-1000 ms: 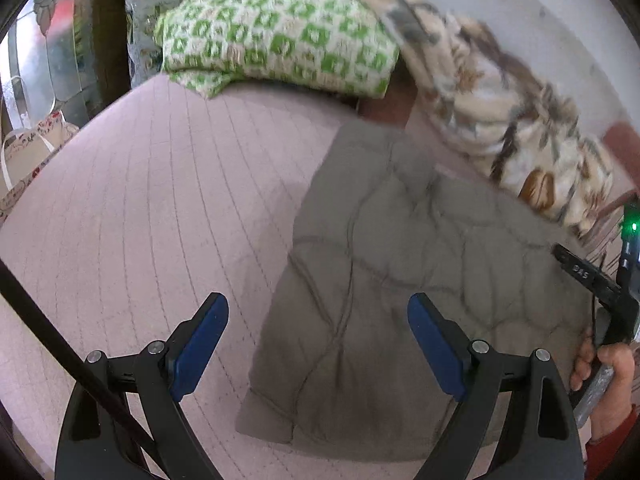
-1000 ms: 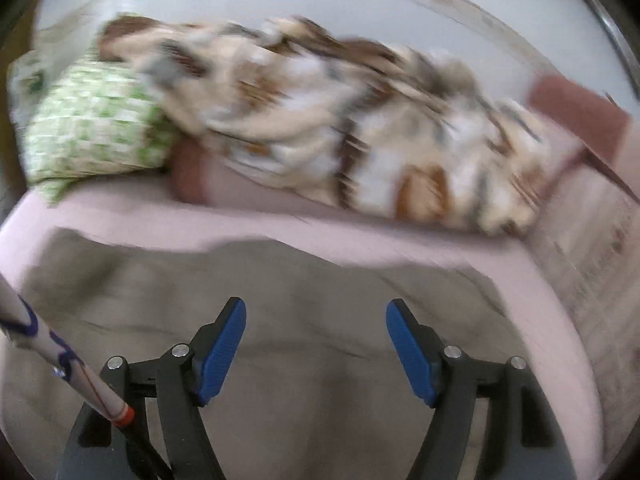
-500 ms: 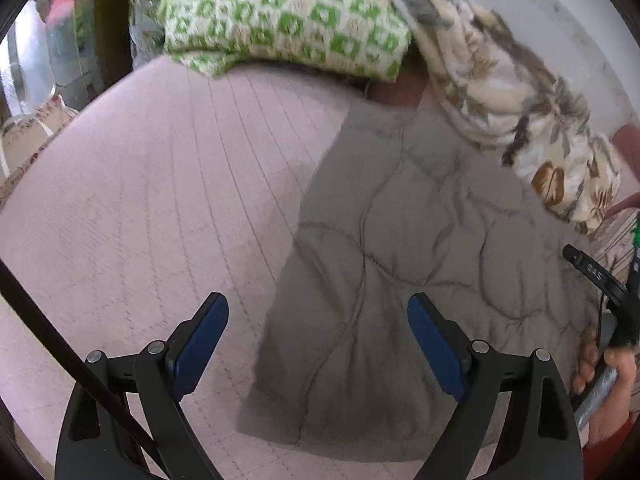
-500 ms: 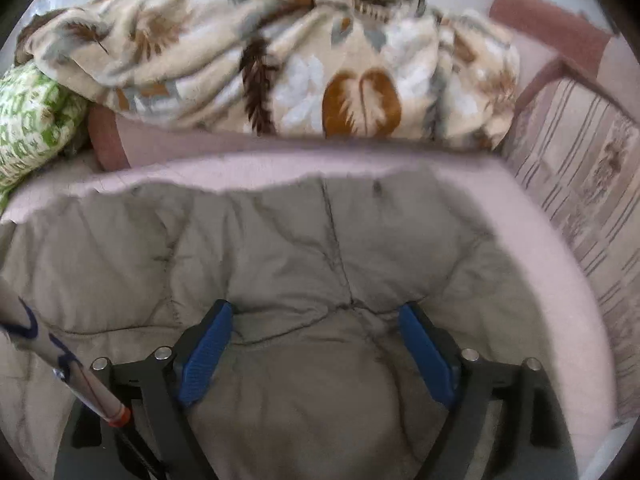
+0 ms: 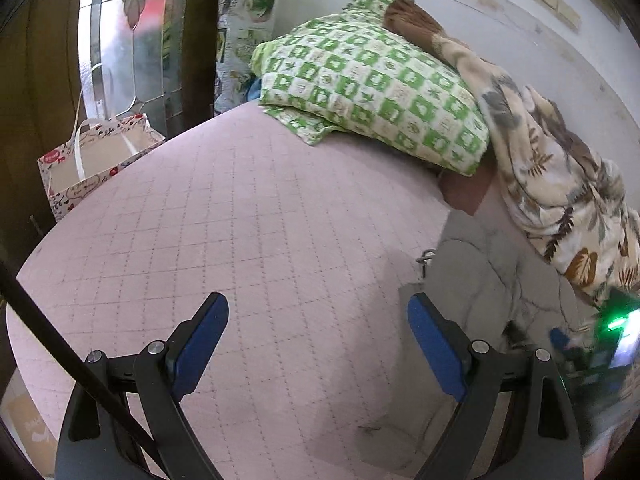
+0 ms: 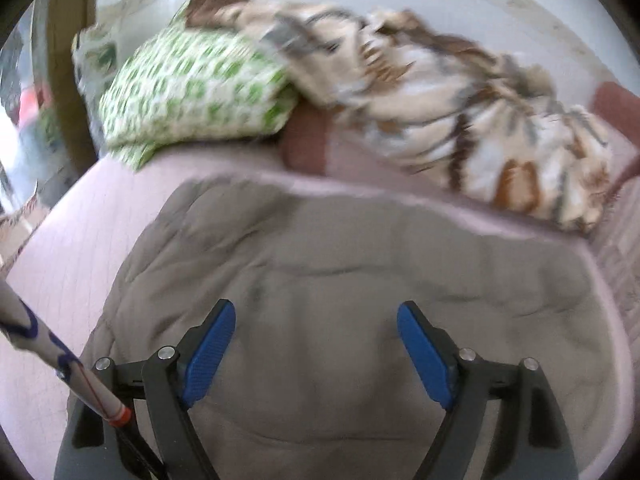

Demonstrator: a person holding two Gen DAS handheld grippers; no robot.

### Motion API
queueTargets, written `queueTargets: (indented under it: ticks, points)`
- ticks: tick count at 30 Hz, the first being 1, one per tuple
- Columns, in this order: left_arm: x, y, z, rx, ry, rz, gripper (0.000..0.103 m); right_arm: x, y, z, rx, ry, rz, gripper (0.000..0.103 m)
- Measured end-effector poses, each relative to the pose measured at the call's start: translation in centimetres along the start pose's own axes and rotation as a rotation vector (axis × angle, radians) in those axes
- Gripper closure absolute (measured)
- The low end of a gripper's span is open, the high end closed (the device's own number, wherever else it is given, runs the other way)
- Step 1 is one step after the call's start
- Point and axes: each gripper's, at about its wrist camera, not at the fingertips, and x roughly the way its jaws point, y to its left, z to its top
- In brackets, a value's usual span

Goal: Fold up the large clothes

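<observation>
The grey quilted jacket (image 6: 360, 280) lies folded flat on the pink bed (image 5: 240, 220), near the leaf-print blanket (image 6: 460, 92) and the green checked pillow (image 5: 372, 88). The left gripper (image 5: 318, 344) hangs over bare bedspread just beside the jacket's edge, fingers spread wide and empty. The right gripper (image 6: 316, 350) hovers above the jacket, its jaws just opened wide, gripping nothing.

The jacket (image 6: 360, 272) lies on the bed (image 5: 240, 220), pillow (image 5: 372, 92) and blanket (image 6: 460, 100) behind it
</observation>
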Motion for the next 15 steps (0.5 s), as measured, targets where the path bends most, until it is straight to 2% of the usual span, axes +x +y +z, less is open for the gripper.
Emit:
queueTargets:
  ticks: [2,5,8,11,15]
  points:
    - [0.0,0.4,0.2,-0.006,-0.002,0.000,0.013,1.5,2.1,-0.8,-0.068,-0.024,-0.086,0.015]
    - [-0.4,0.8,0.2,-0.001,-0.009,0.006,0.013,2.6,3.0,-0.7,-0.112,-0.022,-0.137,0.014]
    - [-0.5,1.3,0.3,-0.015,-0.016,0.006,0.013,0.9,2.3,1.1,-0.059,-0.041,-0.077,0.021]
    - [-0.1,1.6,0.2,-0.025,-0.008,0.005,0.013,0.1,3.1,3.4,-0.052,-0.086,-0.075,0.021]
    - [0.2,1.1,0.0,-0.009,-0.002,0.013,0.013,3.3,5.9,5.8,-0.070,-0.015,-0.064,0.021]
